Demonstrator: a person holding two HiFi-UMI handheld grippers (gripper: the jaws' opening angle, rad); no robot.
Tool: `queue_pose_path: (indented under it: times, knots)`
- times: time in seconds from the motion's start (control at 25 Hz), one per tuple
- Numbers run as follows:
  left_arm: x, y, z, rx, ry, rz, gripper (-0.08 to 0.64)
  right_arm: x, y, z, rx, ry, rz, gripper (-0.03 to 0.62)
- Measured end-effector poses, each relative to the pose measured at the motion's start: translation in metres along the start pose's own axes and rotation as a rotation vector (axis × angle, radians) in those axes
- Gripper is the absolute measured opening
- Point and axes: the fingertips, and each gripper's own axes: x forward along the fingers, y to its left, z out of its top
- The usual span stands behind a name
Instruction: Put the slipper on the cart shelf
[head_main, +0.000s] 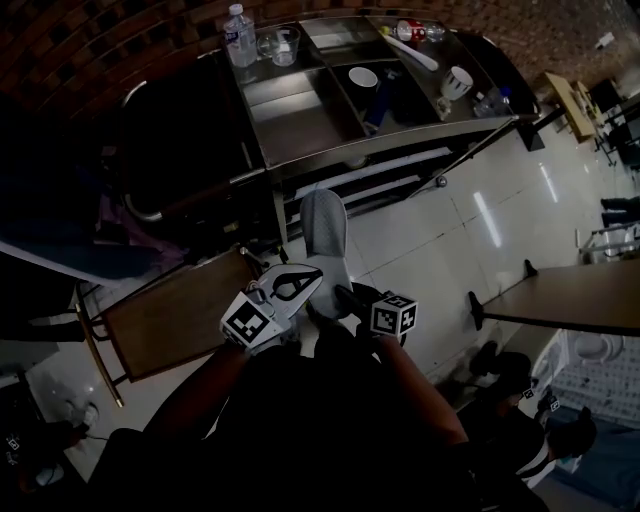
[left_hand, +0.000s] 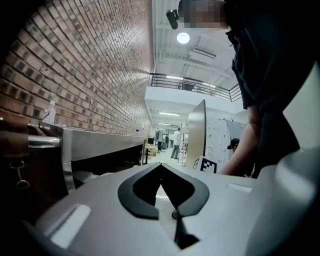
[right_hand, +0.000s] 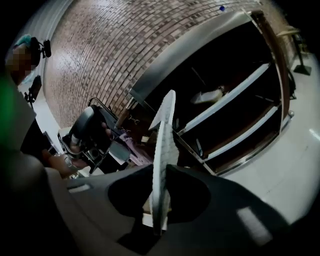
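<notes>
- Clamped narrow on one end of the slipper (right_hand: 165, 131): right gripper (right_hand: 161, 175), holding it edge-on with the sole upright.
- Closed tip to tip, with nothing between: left gripper (left_hand: 160, 166), just beside the right one.
- Held off the floor, free end toward the cart (head_main: 305, 118), in front of its lower shelves (right_hand: 227, 105) and not yet on one.
- Beyond: a bottle (head_main: 240, 38) on the cart top, and a brick wall (left_hand: 90, 75).

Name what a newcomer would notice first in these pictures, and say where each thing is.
A pale slipper stands out at the centre of the head view, clamped in the right gripper. Just beyond it is a steel cart with open shelves, and a water bottle stands on its top.
</notes>
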Motion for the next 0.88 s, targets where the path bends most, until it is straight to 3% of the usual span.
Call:
queue_pose_path:
  times: [0.2, 0.32, 0.88]
  knots:
    - [0.014, 0.029, -0.007, 0.020, 0.023, 0.041, 0.006, 0.028, -0.037, 0.023, 0.031, 0.055, -0.003, 0.066]
    - [0.024, 0.045, -0.007, 0.021, 0.031, 0.084, 0.006, 0.047, -0.053, 0.037, 0.044, 0.074, 0.042, 0.066]
    - [0.063, 0.102, 0.000, -0.019, 0.029, 0.198, 0.006, 0.126, -0.110, 0.125, -0.069, 0.091, 0.064, 0.067]
